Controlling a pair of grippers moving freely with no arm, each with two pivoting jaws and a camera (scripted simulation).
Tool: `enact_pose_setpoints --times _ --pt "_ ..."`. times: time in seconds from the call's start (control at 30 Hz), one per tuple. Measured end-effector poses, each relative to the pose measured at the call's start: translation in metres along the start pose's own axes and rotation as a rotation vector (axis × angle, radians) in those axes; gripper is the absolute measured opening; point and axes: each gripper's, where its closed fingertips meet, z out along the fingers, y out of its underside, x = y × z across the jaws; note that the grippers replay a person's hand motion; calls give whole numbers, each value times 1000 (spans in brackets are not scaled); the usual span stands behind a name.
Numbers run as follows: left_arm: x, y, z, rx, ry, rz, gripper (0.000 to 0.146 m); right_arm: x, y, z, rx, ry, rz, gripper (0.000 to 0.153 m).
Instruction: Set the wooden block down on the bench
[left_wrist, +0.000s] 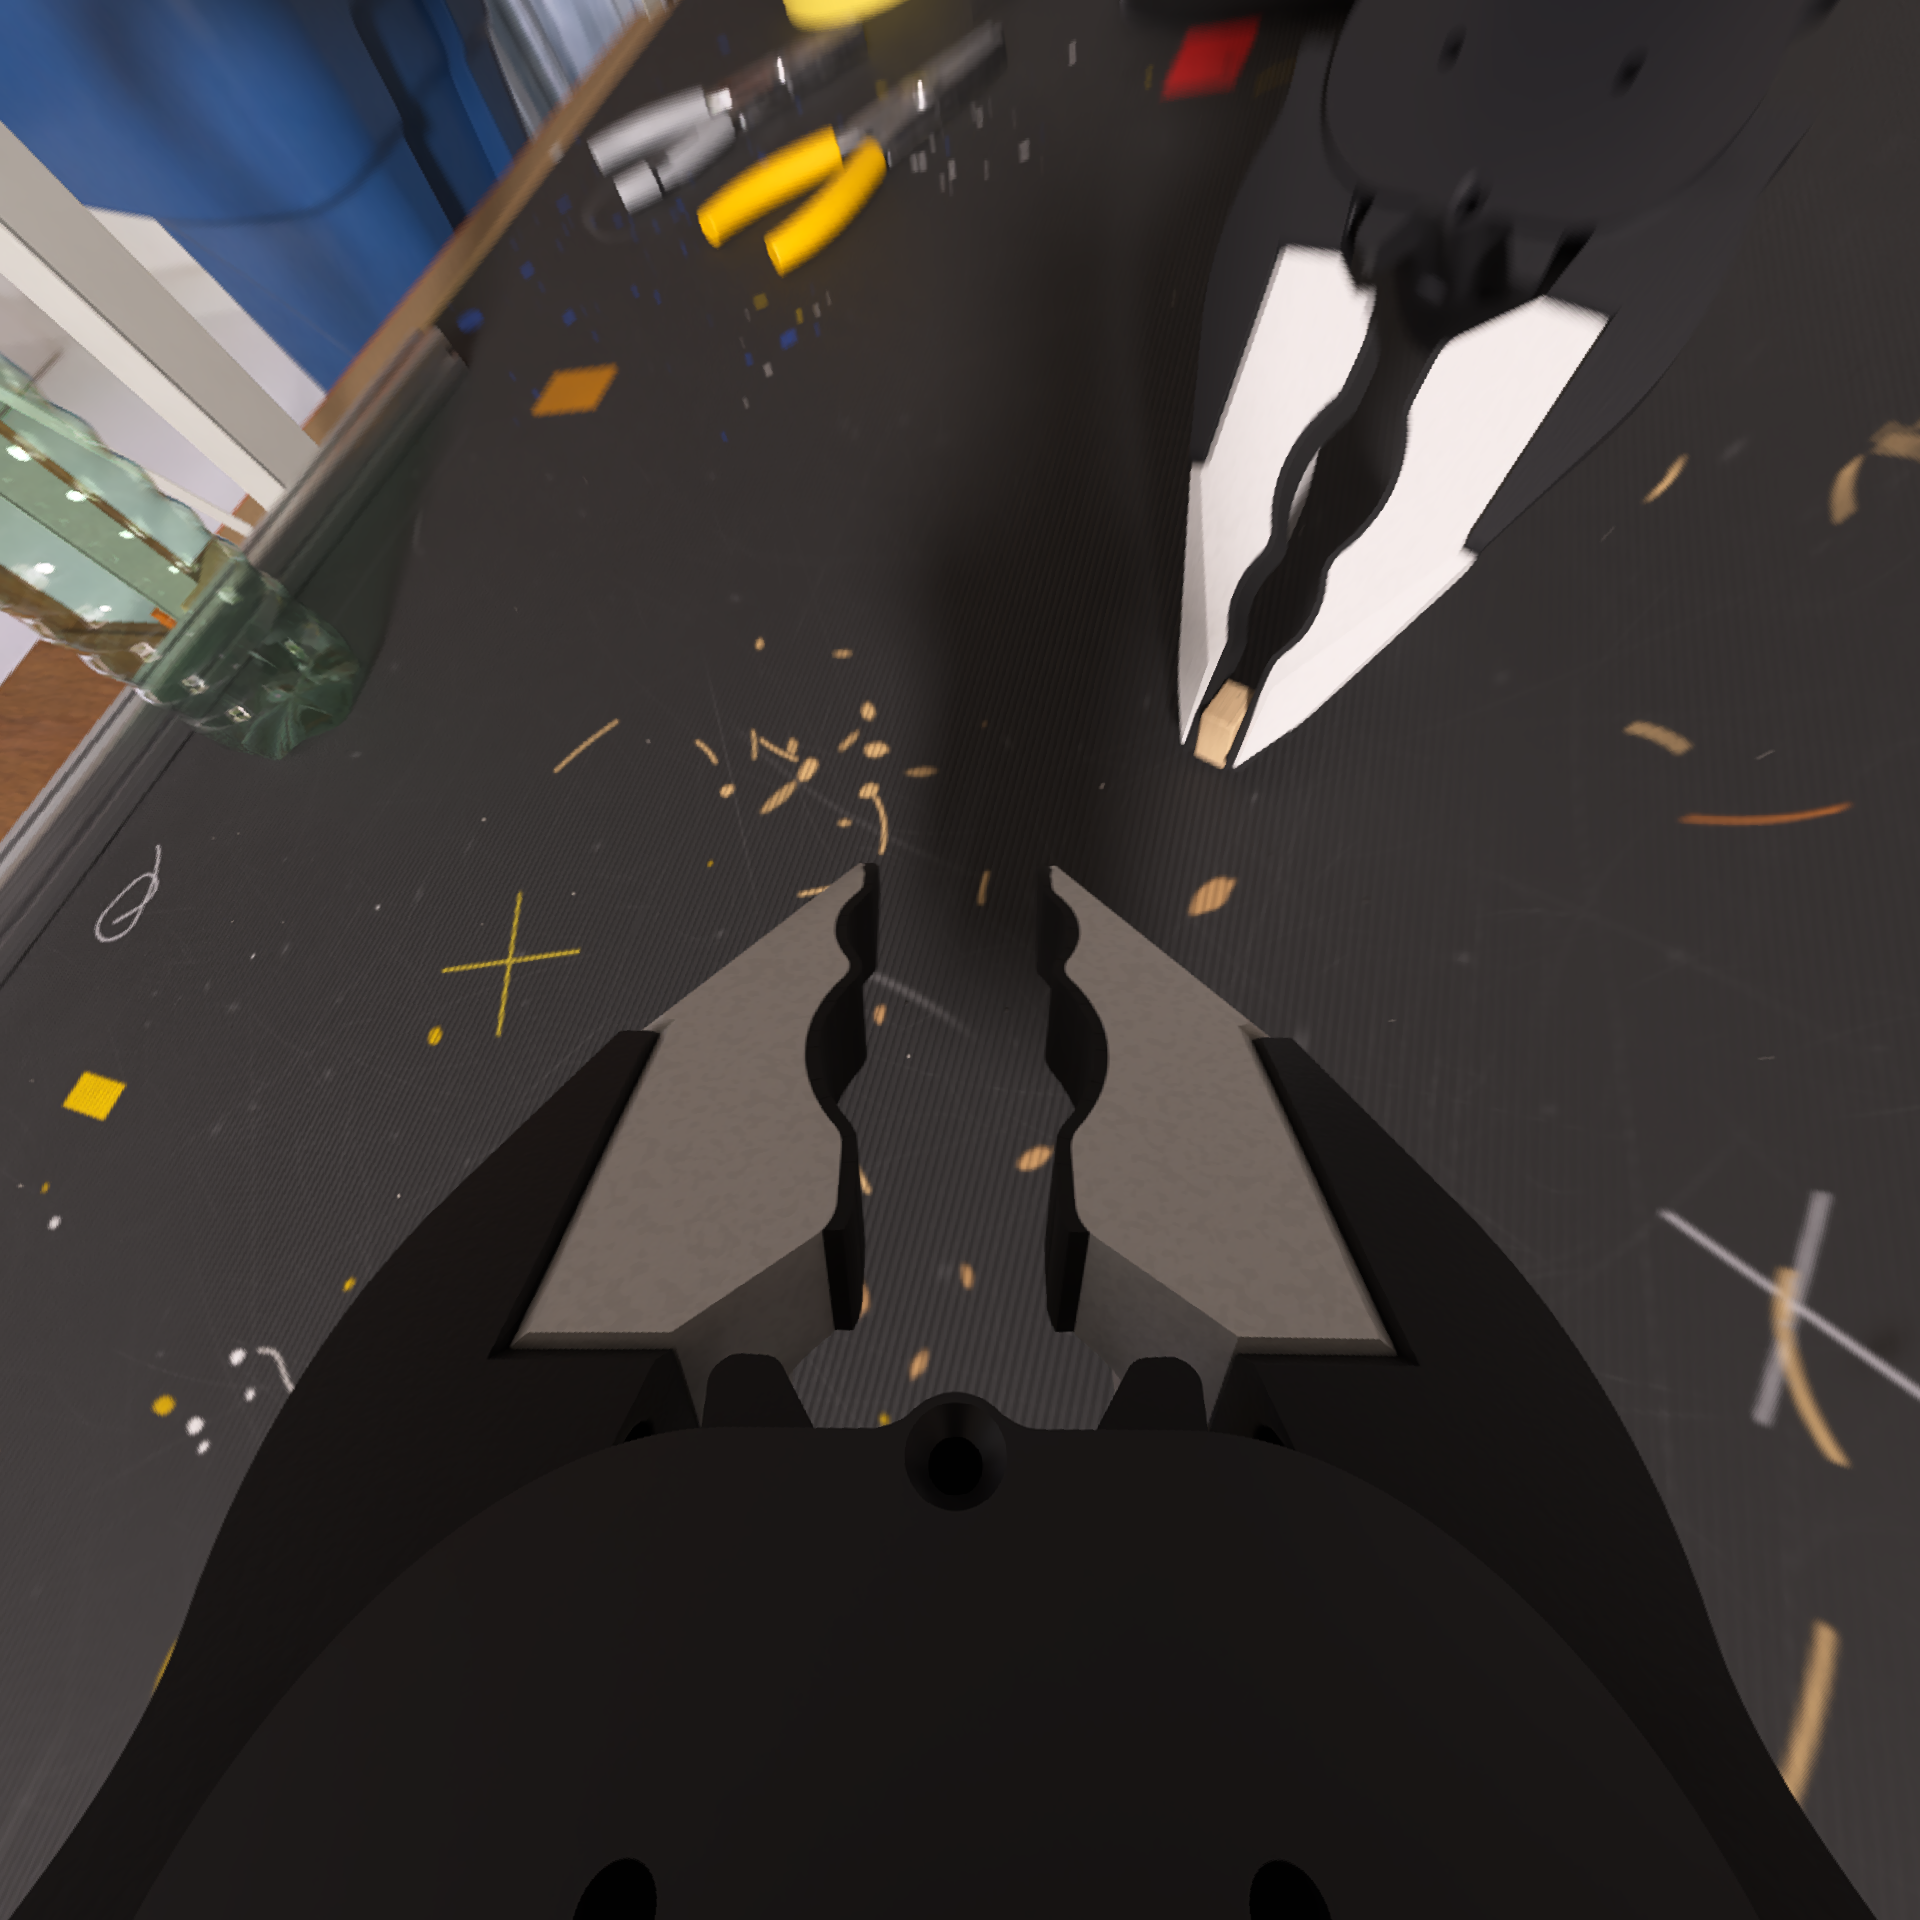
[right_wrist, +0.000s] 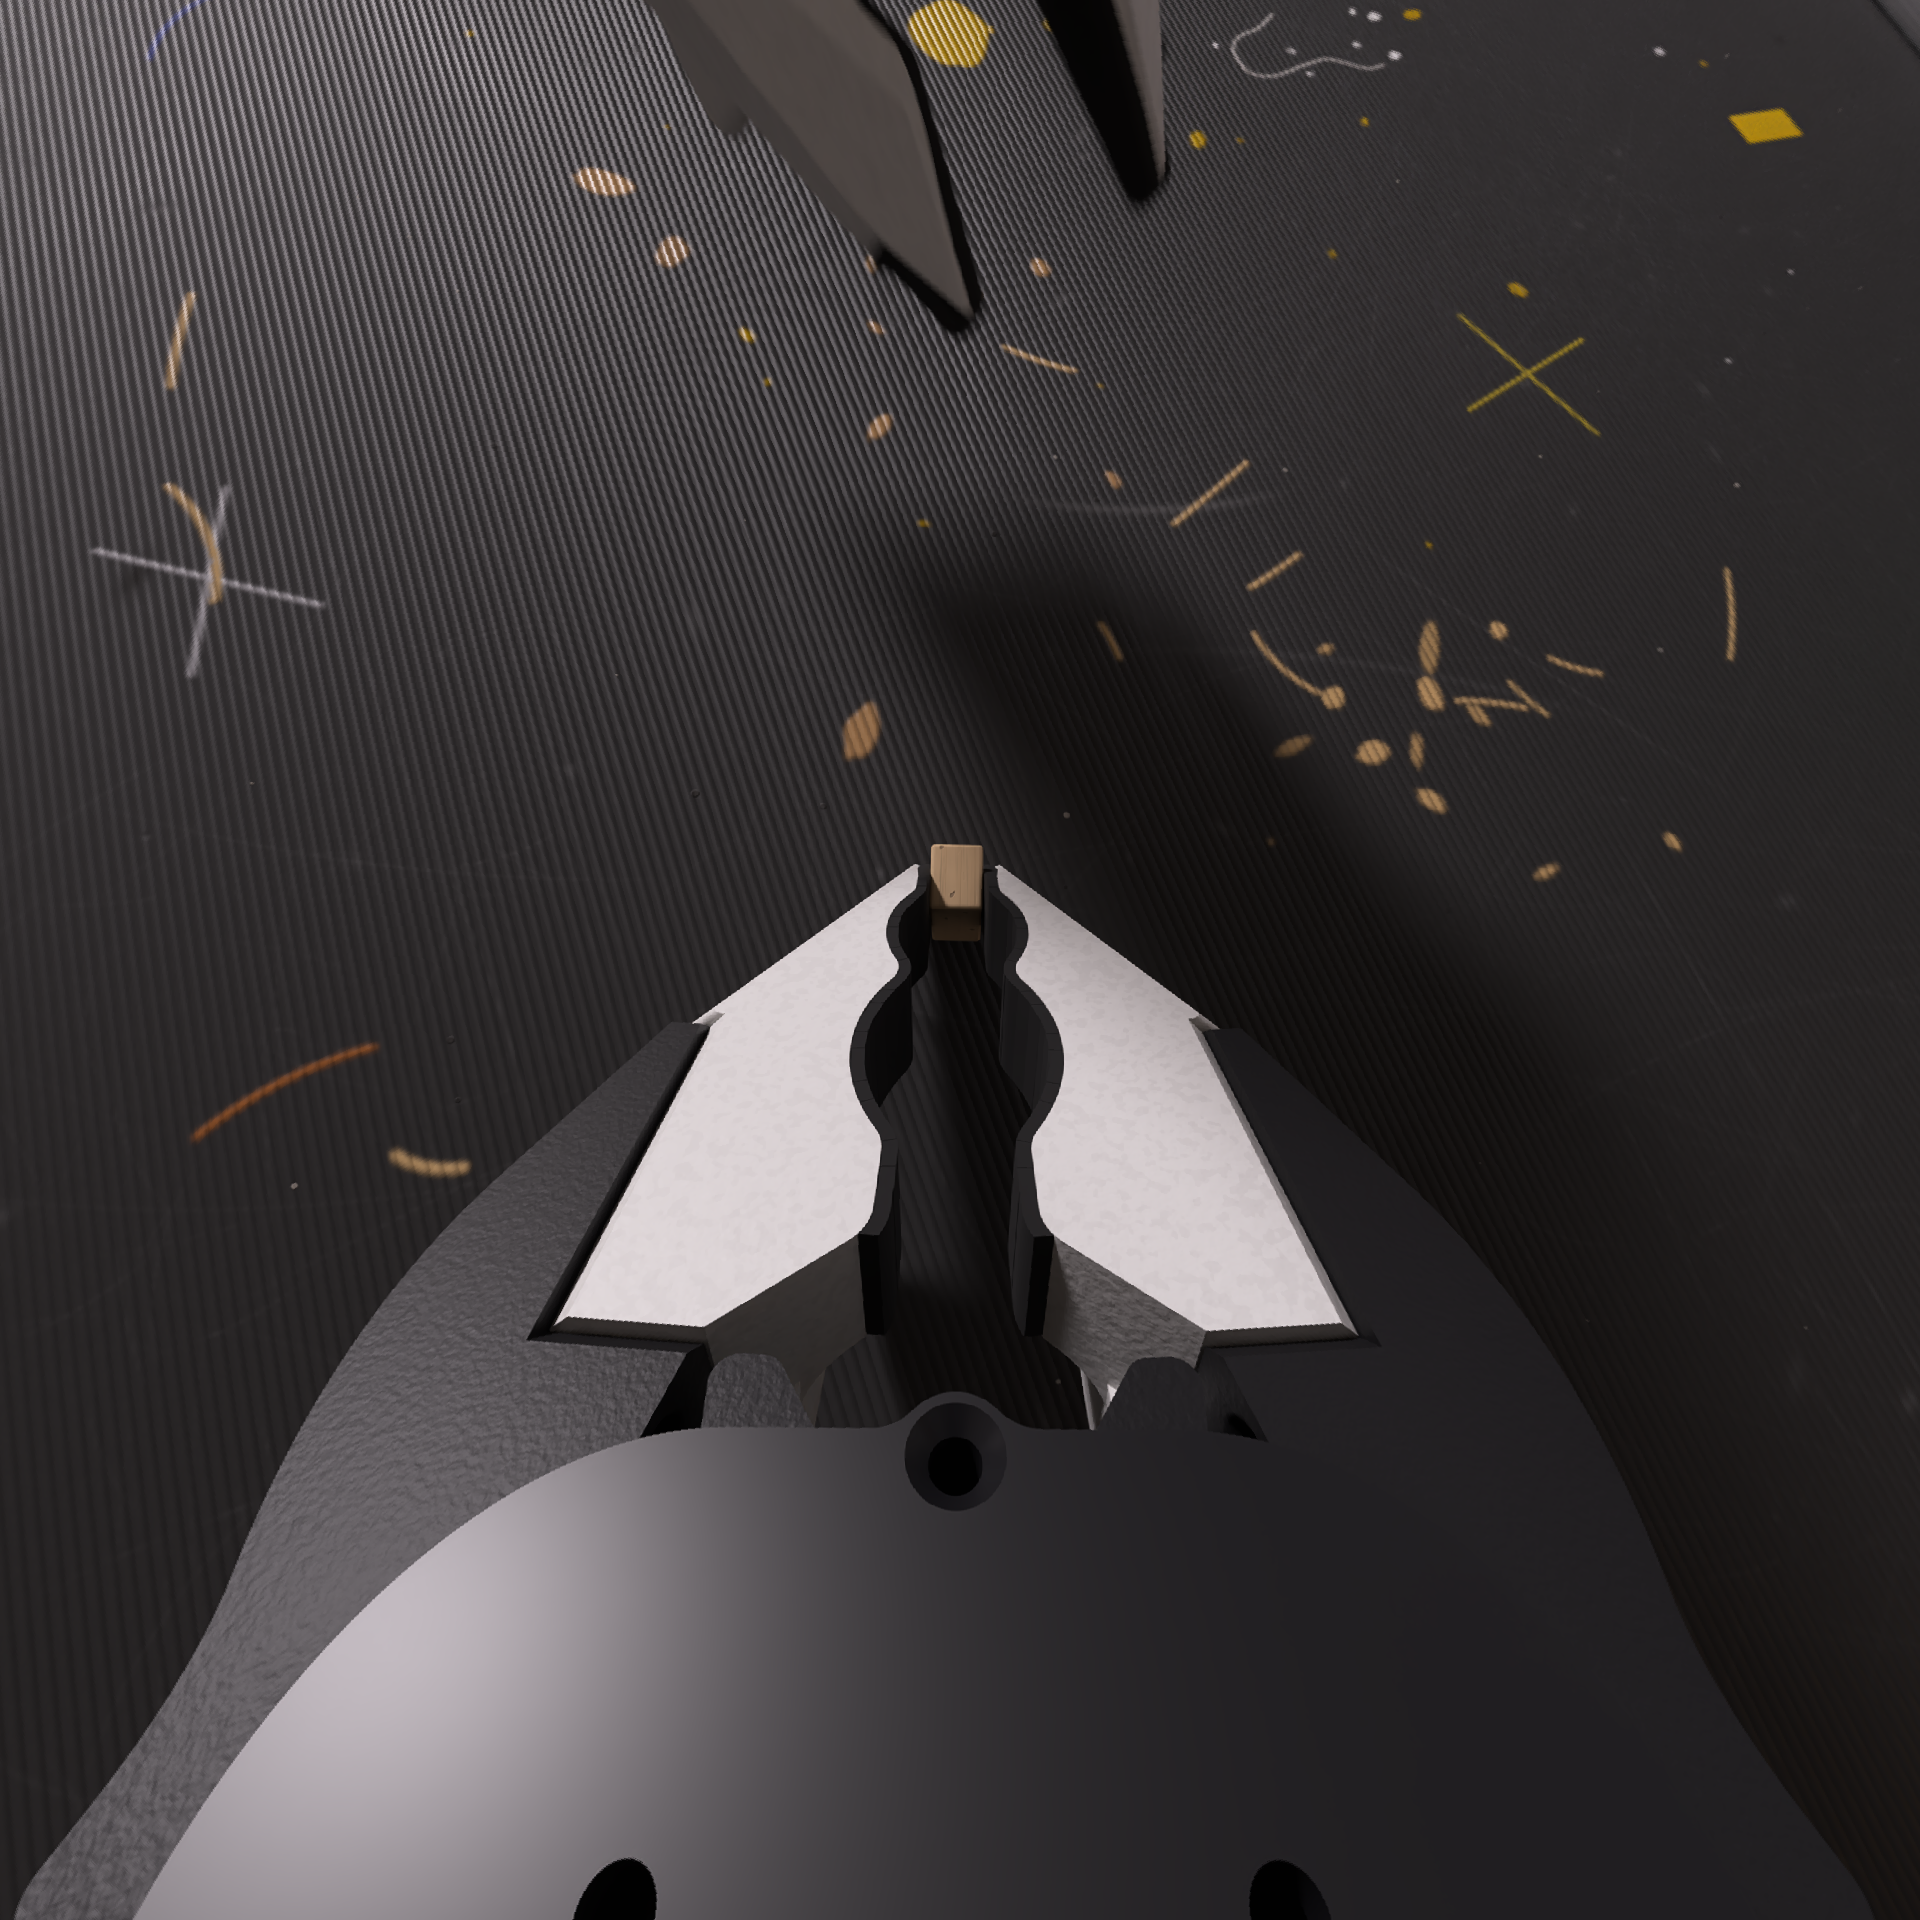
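A small pale wooden block is pinched between the tips of my right gripper, which is shut on it above the dark bench mat. In the left wrist view the right gripper points down at the upper right with the block at its tips, close to the mat. My left gripper is open and empty, hovering over the mat, nearer and to the left of the block. Its fingers show at the top of the right wrist view.
Yellow-handled pliers and grey tools lie at the far end of the bench. A green glass object sits at the left edge. The bench edge runs along the left. Wood shavings and painted marks dot the mat.
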Motion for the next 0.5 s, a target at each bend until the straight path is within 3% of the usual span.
enact_pose_setpoints --times 0.1,0.2,0.27,0.4,0.5 --pt "-2 -17 -34 154 26 -96 50 0 0 0 1 13 -10 9" --pt "-21 -37 -93 318 9 -196 78 1 0 0 3 25 -21 9" --pt "-51 -34 -137 310 -78 -245 78 1 -1 0 3 29 -26 9" --pt "-135 19 -201 14 -351 -211 45 1 -1 0 8 34 -34 9" --pt "-160 88 -208 -352 -236 -206 4 1 -1 0 11 35 -38 9"
